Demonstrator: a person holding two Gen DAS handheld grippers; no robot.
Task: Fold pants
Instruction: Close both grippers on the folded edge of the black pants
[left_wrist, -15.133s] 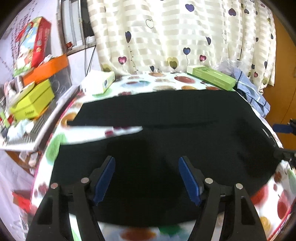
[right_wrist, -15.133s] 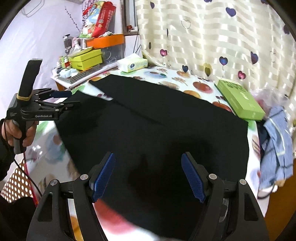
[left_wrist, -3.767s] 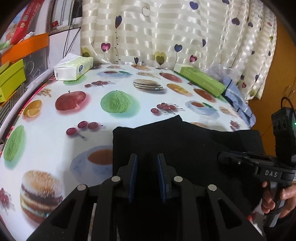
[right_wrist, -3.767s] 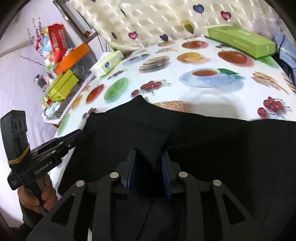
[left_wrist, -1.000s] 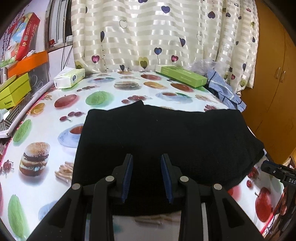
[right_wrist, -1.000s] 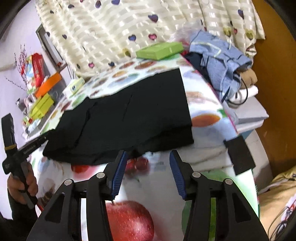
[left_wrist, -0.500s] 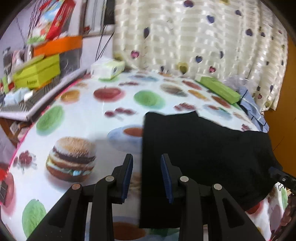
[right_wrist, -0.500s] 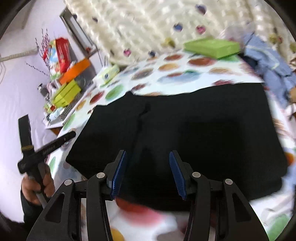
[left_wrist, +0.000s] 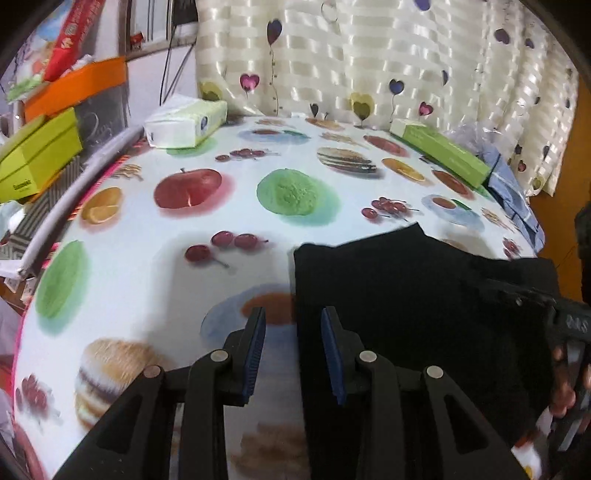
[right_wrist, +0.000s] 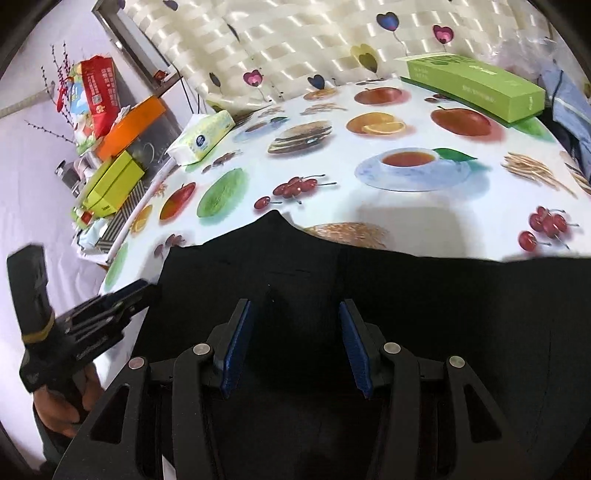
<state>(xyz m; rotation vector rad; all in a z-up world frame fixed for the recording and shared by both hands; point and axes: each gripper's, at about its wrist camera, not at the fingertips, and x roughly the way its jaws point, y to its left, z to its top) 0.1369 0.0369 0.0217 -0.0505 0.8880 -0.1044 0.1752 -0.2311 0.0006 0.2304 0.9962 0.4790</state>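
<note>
Pants (left_wrist: 417, 295), black, lie folded into a flat stack on the near part of the table (left_wrist: 155, 266), which wears a white fruit-and-food print cloth. Left wrist view: left gripper (left_wrist: 293, 343) sits low over the stack's left edge, jaws apart w/ a modest gap, nothing b/w the blue pads; the cloth edge runs up b/w the fingers, so the left finger is over bare table and the right finger over black fabric. Can't tell if the tips touch the cloth. At the right of that view the right gripper (left_wrist: 517, 295) shows blurred over the stack's far right part. Right wrist view: right gripper (right_wrist: 293, 347) is spread wider, empty, both fingers over the pants, a vertical fold line just beside the right finger. A small peak of fabric sticks out at the stack's far edge toward the printed cherries. Left gripper (right_wrist: 140, 291) appears at the left of this view, tips at the stack's left edge, held by a hand (right_wrist: 70, 402). Farther back: tissue pack (left_wrist: 184, 123) at the far left corner, long green box (right_wrist: 476, 86) at the far right by the heart-print curtain (left_wrist: 369, 55), blue striped clothing (left_wrist: 513, 192) off the right edge. Yellow-green box (left_wrist: 33, 158) and orange box (left_wrist: 74, 85) sit on clutter left of the table.
</note>
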